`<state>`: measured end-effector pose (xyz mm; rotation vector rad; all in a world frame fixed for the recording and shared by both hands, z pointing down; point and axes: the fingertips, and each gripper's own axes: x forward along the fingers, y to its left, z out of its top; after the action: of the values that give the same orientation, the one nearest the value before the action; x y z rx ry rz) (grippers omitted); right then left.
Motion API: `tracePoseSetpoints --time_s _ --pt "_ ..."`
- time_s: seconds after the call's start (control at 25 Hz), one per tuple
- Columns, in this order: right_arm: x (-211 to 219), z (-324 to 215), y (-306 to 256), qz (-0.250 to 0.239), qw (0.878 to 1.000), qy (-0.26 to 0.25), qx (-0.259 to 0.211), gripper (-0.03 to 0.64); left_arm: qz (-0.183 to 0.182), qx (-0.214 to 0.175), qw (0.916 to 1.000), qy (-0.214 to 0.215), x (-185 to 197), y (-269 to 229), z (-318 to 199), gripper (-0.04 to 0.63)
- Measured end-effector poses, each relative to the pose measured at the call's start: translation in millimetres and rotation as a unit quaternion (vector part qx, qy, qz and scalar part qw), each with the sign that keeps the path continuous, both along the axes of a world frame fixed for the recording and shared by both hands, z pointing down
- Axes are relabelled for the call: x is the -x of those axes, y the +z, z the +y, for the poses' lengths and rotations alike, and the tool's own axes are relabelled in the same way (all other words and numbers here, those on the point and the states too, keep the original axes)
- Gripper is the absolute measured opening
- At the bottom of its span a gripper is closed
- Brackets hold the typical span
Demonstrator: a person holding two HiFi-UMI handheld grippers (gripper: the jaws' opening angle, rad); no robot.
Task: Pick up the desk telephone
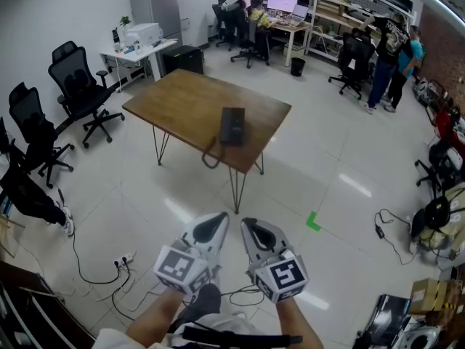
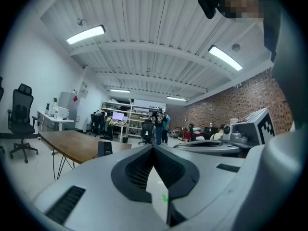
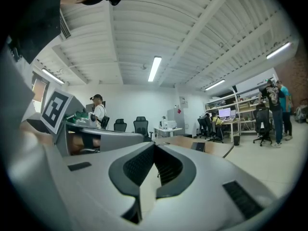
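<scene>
Hanging side by side at 6 o'clock in the head view, the left gripper (image 1: 213, 222) and the right gripper (image 1: 251, 227) are pointing toward 12 o'clock, out over the white tiled floor (image 1: 290, 187). Both pairs of jaws are resting fully closed, pads meeting at the tips, and each gripper view is showing nothing pinched between them.

The desk telephone (image 1: 232, 125) is lying on the wooden counter (image 1: 182, 97) ahead of the grippers, at about 12 o'clock from them and well apart from both. It is sitting near the counter's edge closest to the person, toward the 5 o'clock side of the top. A cord (image 1: 211, 158) is drooping in a loop off that near edge, at 7 o'clock from the telephone.

In the left gripper view the telephone is showing at 9 o'clock from the closed tips; in the right gripper view it is showing at 3 o'clock from them.

A green tape mark (image 1: 312, 222) is lying on the floor at 3 o'clock from the right gripper. Black office chairs (image 1: 80, 86) are standing at 9 o'clock from the counter, and two people (image 1: 392, 49) are standing at 2 o'clock from it.
</scene>
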<state>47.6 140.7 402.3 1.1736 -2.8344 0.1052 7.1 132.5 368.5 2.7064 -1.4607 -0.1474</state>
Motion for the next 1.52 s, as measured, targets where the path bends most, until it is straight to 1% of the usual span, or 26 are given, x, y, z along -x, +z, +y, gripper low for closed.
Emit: tracePoseSetpoints --time_s 0.12,0.24,0.44,0.68,0.84,1.32,1.52 --pt "10 -21 0 -0.003 1.000 0.001 0.004 0.002 0.001 0.008 1.0000 0.001 8 6 -22 0.000" --pt "16 -42 3 0.005 1.000 0.003 0.007 0.002 0.011 0.016 0.9998 -0.001 16 9 -44 0.000" --pt "28 -74 0 0.002 1.000 0.011 0.010 0.002 0.012 0.017 0.9998 0.008 24 6 -77 0.000" --pt "49 -109 4 0.016 1.000 0.012 0.014 0.002 0.012 0.026 0.9994 0.017 45 8 -112 0.000" --pt "63 -130 5 0.021 1.000 0.017 0.015 0.002 0.016 0.024 0.9993 0.023 56 8 -134 0.000" --pt "89 -173 1 0.017 0.999 0.049 0.013 0.002 0.014 0.016 0.9987 0.046 81 12 -180 0.000" --pt "88 -181 5 0.018 0.998 0.056 0.020 0.002 0.019 0.019 0.9982 0.054 80 13 -191 0.000"
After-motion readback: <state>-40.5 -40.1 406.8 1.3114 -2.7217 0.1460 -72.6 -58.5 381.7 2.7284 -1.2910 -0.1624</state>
